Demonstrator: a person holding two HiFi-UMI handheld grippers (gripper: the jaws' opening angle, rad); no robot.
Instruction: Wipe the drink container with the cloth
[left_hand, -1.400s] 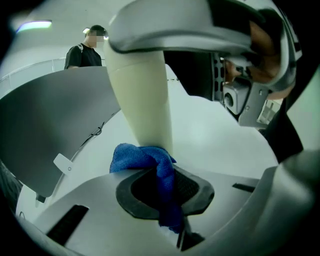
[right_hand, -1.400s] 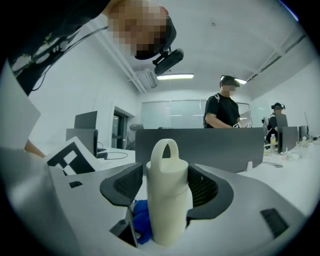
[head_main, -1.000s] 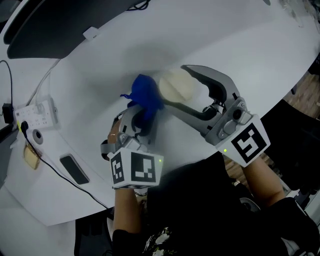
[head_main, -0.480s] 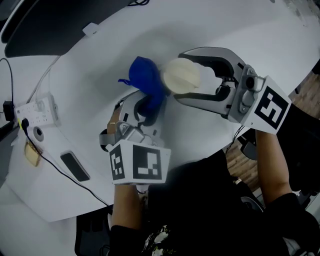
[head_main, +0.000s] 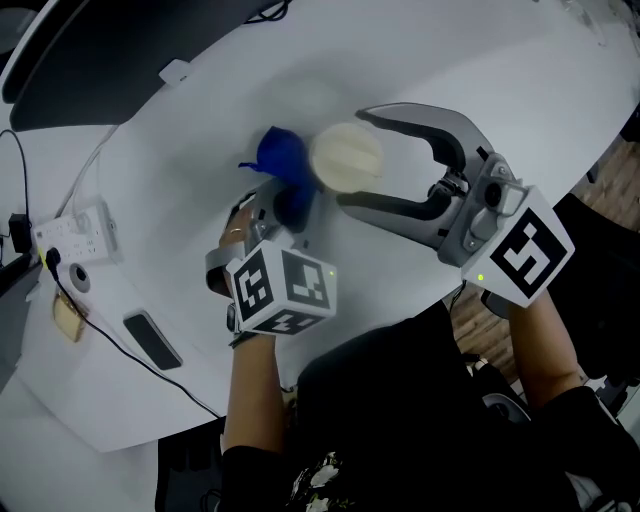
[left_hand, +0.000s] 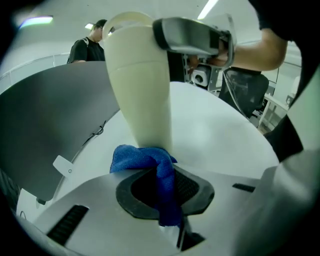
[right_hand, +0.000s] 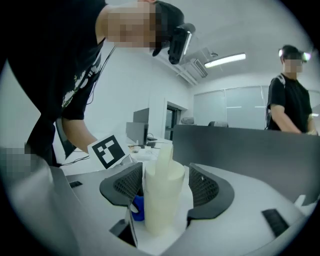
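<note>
The cream container (left_hand: 140, 80) sits just above the centre of the head view, over the white desk (head_main: 480, 80). It is upright, so its long axis is vertical and the head view looks down onto its top. In the right gripper view a narrower raised piece stands on that top. No view shows clearly whether its base rests on the desk.

The right tool (head_main: 351, 156) is clamped around the container. One jaw crosses its far side and the other its near side, high on the body. The left tool (head_main: 283, 207) is clenched on the blue cloth (head_main: 280, 160), which bunches out past the jaws. The cloth presses against the container's lower side, at centre left in the head view.

The container looks like stiff, smooth plastic and is probably light, so it could slip or twist under a sideways rub. It seems to narrow toward the base, though the wide lens may exaggerate this. The high grip across the wider upper body therefore seems the safer hold. The cloth is soft and floppy, and only the pinched part is controlled. The bunched end is best pushed firmly and moved along the vertical wall.
</note>
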